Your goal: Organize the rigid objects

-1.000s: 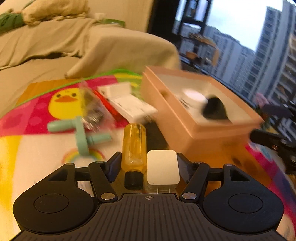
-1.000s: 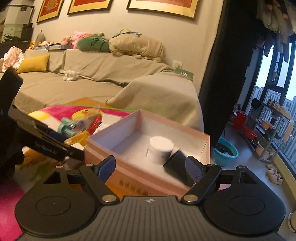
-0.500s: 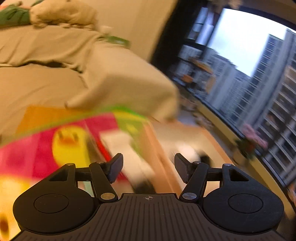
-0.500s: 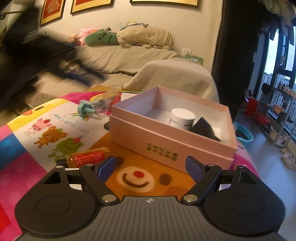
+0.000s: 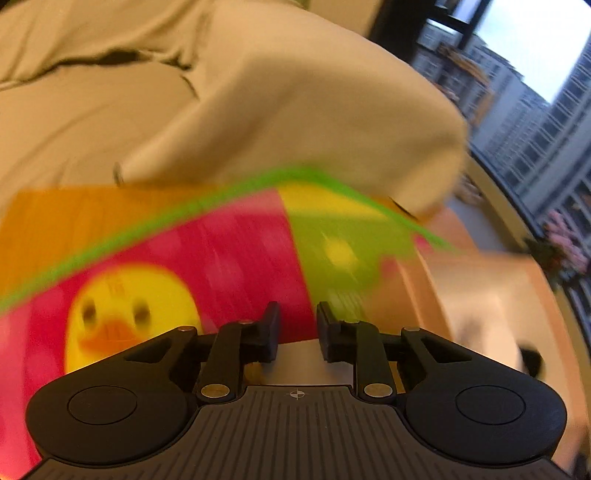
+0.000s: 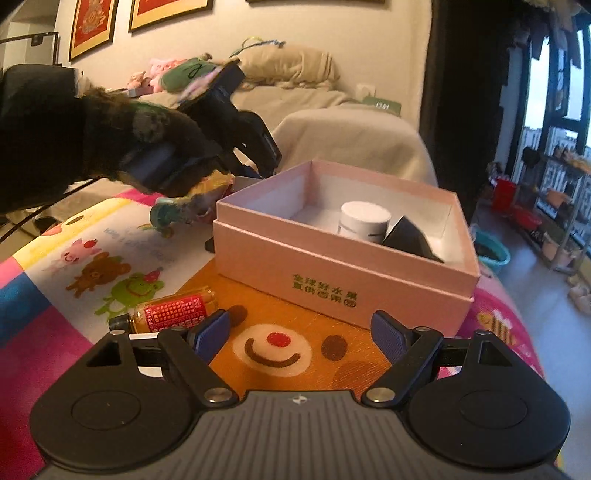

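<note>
Beige sofa covers and framed red prints fill the far side of the room, with a colourful cartoon play mat spread over the worktop. On the mat stands an open pink cardboard box printed with green Chinese characters, too small to read surely. Inside it sit a white round jar and, touching it on the right, a black angular object. Near and left of the box lies a small amber bottle with a red printed label and black cap; its print cannot be read. The right gripper hovers near the box's front with jaws spread wide and empty. Far left, a dark-gloved hand holds the left gripper over a teal plastic piece beside the box. Its jaws are closing, narrowly parted, with nothing visibly between them; that view is blurred, showing a yellow duck print.
</note>
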